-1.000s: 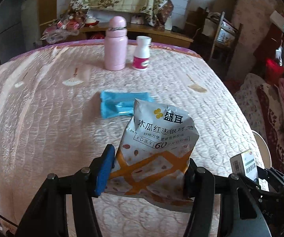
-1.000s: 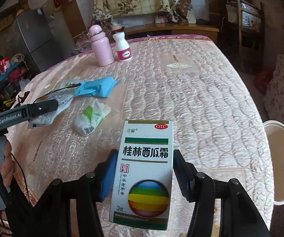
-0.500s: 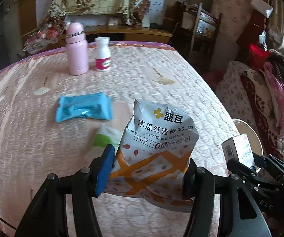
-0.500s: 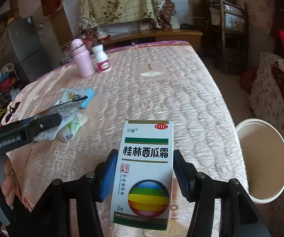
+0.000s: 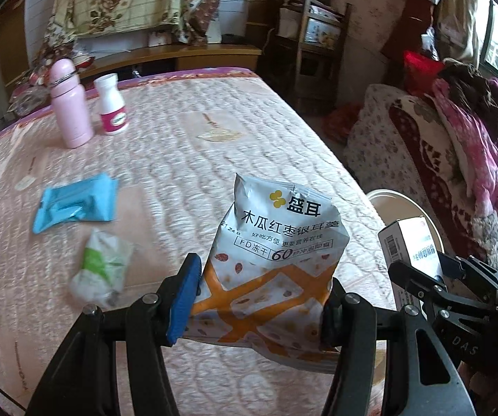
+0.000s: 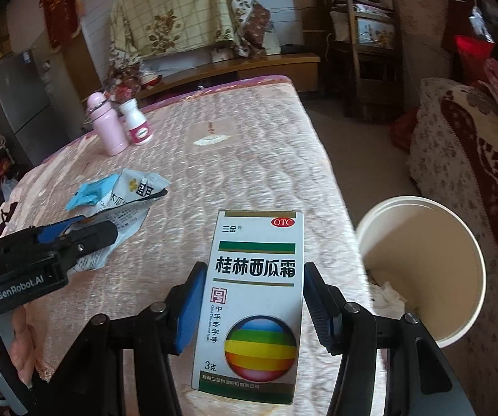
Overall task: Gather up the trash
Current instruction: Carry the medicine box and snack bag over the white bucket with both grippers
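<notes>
Beside the table, the bucket now looms nearer, perhaps holding tissue; left gripper still pinches the snack bag, right gripper the medicine box.

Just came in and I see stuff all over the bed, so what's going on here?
A person is clearing trash with a gripper in each hand. The left gripper holds a snack bag, the right gripper a white medicine box; both are near the white bin beside the bed. A blue packet and a crumpled wrapper lie uncollected on the quilt.

Pink flask beside white pill bottle, quilted pink bedspread — wooden rack behind
</notes>
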A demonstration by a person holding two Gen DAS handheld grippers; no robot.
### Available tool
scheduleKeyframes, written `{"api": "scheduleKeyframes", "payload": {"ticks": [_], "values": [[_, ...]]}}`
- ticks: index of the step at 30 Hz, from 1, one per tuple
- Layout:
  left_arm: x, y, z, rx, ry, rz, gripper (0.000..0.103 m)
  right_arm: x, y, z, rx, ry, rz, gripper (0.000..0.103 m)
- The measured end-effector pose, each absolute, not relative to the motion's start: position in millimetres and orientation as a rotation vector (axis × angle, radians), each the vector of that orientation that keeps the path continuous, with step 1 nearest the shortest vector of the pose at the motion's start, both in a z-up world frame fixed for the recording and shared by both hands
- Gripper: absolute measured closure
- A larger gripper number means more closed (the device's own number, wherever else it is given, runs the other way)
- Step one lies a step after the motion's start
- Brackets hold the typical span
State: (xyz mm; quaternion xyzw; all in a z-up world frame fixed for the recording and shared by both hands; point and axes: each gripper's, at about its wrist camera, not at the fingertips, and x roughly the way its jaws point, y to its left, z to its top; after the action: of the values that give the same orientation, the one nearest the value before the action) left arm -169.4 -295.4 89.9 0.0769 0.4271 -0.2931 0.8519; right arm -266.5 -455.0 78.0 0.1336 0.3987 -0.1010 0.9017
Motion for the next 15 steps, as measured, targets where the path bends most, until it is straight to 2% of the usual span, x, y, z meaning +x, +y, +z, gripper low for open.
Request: {"api": "scheduleKeyframes", "payload": {"ticks": [15], "values": [[-187.6, -369.7, 81.2, 0.205, 0.925, -0.738, 0.042, -296.9, -520.1, 75.0, 0.323, 0.818, -0.33, 0.045]]}}
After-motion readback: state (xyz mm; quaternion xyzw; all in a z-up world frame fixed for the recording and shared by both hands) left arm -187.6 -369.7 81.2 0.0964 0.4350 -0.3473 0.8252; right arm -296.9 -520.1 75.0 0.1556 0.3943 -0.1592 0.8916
